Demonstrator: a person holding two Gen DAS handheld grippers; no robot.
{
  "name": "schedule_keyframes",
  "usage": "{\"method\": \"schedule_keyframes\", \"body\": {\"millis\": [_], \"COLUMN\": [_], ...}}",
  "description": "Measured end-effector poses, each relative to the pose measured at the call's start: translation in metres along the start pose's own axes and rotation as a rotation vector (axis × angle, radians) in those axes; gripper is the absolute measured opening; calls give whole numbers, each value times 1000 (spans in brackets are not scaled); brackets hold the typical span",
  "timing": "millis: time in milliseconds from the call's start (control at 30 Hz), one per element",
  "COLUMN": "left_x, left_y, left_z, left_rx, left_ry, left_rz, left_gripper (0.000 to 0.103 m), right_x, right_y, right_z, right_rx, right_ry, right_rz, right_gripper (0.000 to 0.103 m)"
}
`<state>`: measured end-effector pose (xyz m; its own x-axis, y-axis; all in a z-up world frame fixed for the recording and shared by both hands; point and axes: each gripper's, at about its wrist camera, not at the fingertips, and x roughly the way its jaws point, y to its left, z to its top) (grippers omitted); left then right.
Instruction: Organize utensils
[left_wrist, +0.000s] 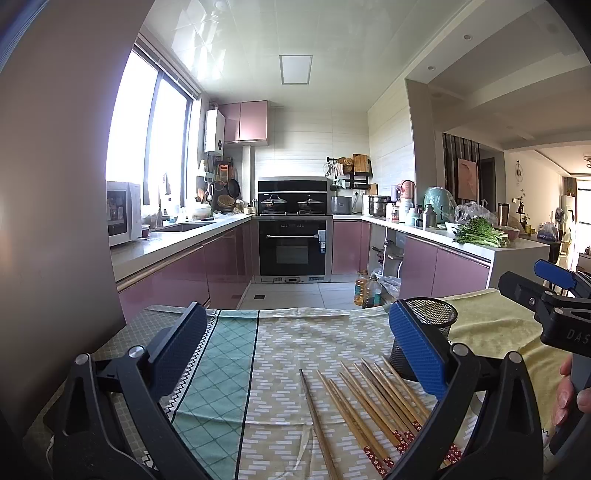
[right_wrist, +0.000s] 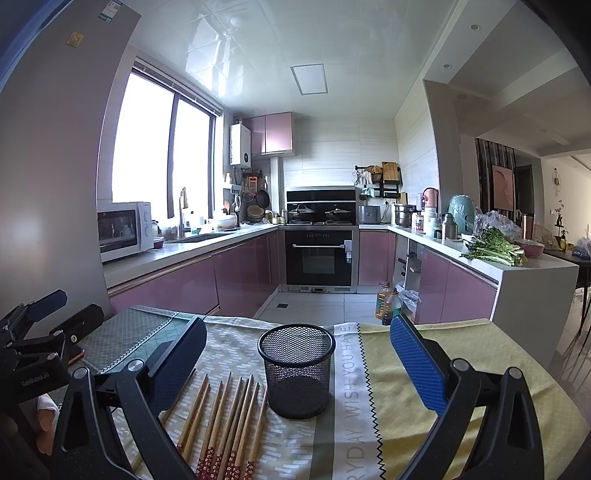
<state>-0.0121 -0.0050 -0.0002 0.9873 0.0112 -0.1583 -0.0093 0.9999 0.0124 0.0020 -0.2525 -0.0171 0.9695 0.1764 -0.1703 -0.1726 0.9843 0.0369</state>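
Your left gripper fills the bottom of the left wrist view, jaws spread wide with nothing between them, held over a patterned tablecloth. Just beneath and to its right lies a row of wooden chopsticks, roughly side by side, their red flowered ends pointing toward you. One darker stick lies slightly apart on the left of the row.

Your right gripper is likewise wide open and holds nothing. A black mesh cup stands upright and looks empty between its fingers, just beside the right edge of the chopsticks. Your left gripper shows at the left edge of this view, low over the cloth.

No chopstick has been lifted yet, so the work looks to be at its beginning. To do the first pick well, lower one gripper over a single stick near its middle, line the fingers across its length, and close on it alone. The sticks lie close together, so a neighbour may come up too. Tip the stick upright before you lower it into the cup, which could topple if nudged.
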Motion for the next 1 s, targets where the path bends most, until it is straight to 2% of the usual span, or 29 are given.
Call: {"method": "schedule_keyframes", "body": {"millis": [800, 900, 1000], "left_x": [3, 5, 13], "left_y": [-1, -2, -2], "left_z": [0, 0, -5], "left_rx": [5, 13, 26], "left_ry": [7, 21, 72], "left_rz": [-5, -13, -36], "left_gripper": [97, 97, 97], "right_x": [5, 10, 20], "right_y": [-1, 0, 0], "right_z": [0, -2, -7], "right_rx": [8, -1, -4], "right_ry": [18, 48, 112], "right_rz": [15, 33, 67], "right_gripper": [96, 96, 96]}}
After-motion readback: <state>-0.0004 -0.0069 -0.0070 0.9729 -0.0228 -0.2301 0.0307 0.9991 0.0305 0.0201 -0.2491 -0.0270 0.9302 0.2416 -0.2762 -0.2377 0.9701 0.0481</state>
